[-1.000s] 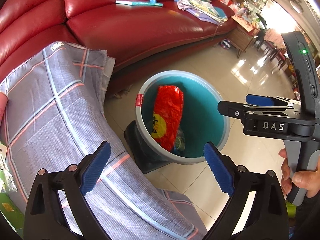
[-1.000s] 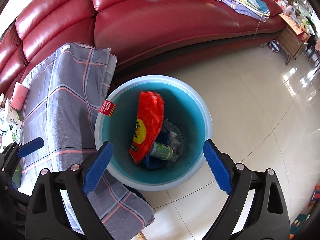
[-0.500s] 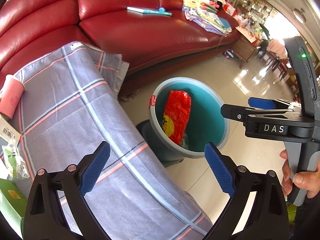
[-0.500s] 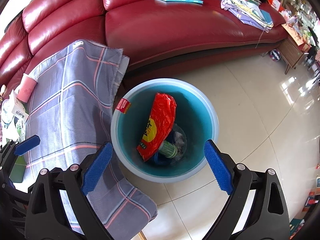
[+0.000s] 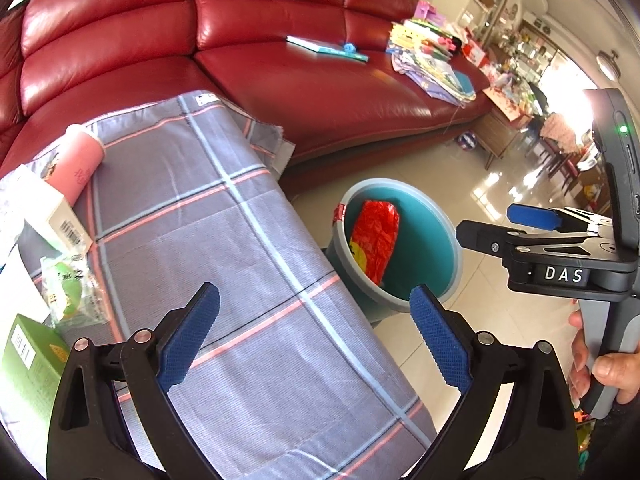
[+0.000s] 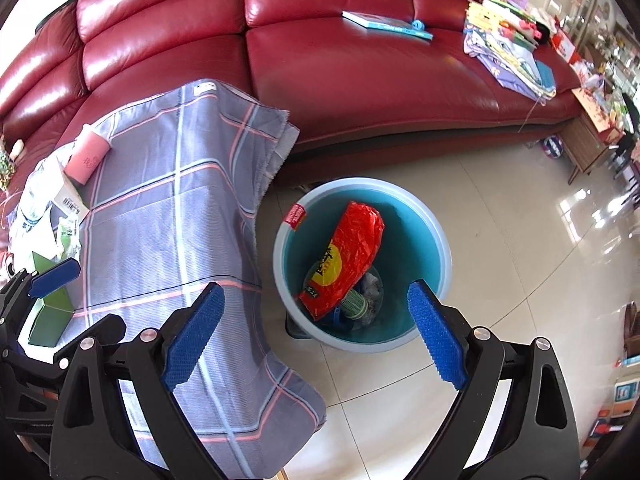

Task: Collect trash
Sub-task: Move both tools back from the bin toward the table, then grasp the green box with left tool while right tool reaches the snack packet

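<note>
1. The left gripper [image 5: 314,334] hangs over a grey checked cloth with pink and pale blue stripes [image 5: 224,240]; its blue-padded fingers are spread wide with nothing between them.
2. The right gripper [image 6: 316,330] is likewise spread wide and empty, above the near rim of a round pale blue plastic bin [image 6: 440,248] that stands on the glossy cream tiled floor [image 6: 520,280].
3. Inside the bin a crumpled red and yellow snack bag [image 6: 346,256] leans on the wall, with a green striped can [image 6: 354,304] and clear wrapping under its lower end.
4. More litter lies on the far left part of the cloth: a pink paper cup [image 5: 76,166] on its side, a white carton with a barcode [image 5: 60,220] just beside it, a clear packet with a green label [image 5: 68,292], and a green cardboard box [image 5: 28,364] nearest the camera.
5. A dark red leather sofa [image 6: 360,80] curves behind the cloth and bin; a thin teal book [image 6: 386,24] and a stack of folded fabrics [image 6: 508,48] lie on its seat.
6. In the left view, a person's hand [image 5: 604,364] grips the grey handle of the right gripper.
</note>
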`<state>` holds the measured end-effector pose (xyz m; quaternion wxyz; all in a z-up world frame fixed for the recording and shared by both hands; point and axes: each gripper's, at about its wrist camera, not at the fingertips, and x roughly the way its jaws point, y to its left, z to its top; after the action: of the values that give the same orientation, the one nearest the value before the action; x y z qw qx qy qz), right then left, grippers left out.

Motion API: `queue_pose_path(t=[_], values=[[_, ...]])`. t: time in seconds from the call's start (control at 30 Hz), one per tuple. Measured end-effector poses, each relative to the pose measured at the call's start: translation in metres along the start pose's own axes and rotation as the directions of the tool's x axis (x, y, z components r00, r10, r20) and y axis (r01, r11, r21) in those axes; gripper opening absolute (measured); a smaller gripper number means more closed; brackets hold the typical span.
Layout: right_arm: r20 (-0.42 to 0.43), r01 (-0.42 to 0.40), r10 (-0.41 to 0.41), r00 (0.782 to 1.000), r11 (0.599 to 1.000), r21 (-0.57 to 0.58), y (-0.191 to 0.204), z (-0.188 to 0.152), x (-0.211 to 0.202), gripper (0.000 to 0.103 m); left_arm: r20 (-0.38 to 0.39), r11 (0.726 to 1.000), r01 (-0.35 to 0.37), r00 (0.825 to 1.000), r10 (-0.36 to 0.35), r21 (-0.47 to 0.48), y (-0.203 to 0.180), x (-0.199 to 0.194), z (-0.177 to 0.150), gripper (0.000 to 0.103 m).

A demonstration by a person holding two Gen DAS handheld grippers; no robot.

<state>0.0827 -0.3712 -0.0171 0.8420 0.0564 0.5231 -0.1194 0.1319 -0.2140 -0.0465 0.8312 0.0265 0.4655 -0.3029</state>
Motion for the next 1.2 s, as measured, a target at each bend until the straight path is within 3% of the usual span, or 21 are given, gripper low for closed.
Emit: queue_pose_path(t=[0.3, 0.57, 0.93, 1.2], values=[[0.032, 0.008, -0.005, 0.999, 0.996, -0.088, 0.053, -0.003, -0.029, 0.093, 0.058, 0.998, -0.011, 0.998, 0.015, -0.066, 0.038, -0.042, -0.016, 0.096], [0.032, -0.027, 0.034, 0.999, 0.978, -0.207, 0.123, -0.011, -0.042, 0.093, 0.111, 0.984, -0.076, 0.989, 0.095, -0.163, 0.099, -0.093, -0.048, 0.098], [-0.048, -0.126, 0.117, 0.992, 0.898, -0.422, 0.247, -0.035, -0.029, 0.093, 0.081, 0.917, -0.234, 0.959, 0.273, -0.323, 0.211, -0.157, -0.119, 0.098], [-0.117, -0.188, 0.148, 0.982, 0.823, -0.536, 0.327, -0.055, -0.016, 0.093, 0.016, 0.861, -0.294, 0.944, 0.330, -0.414, 0.270, -0.166, -0.161, 0.098]])
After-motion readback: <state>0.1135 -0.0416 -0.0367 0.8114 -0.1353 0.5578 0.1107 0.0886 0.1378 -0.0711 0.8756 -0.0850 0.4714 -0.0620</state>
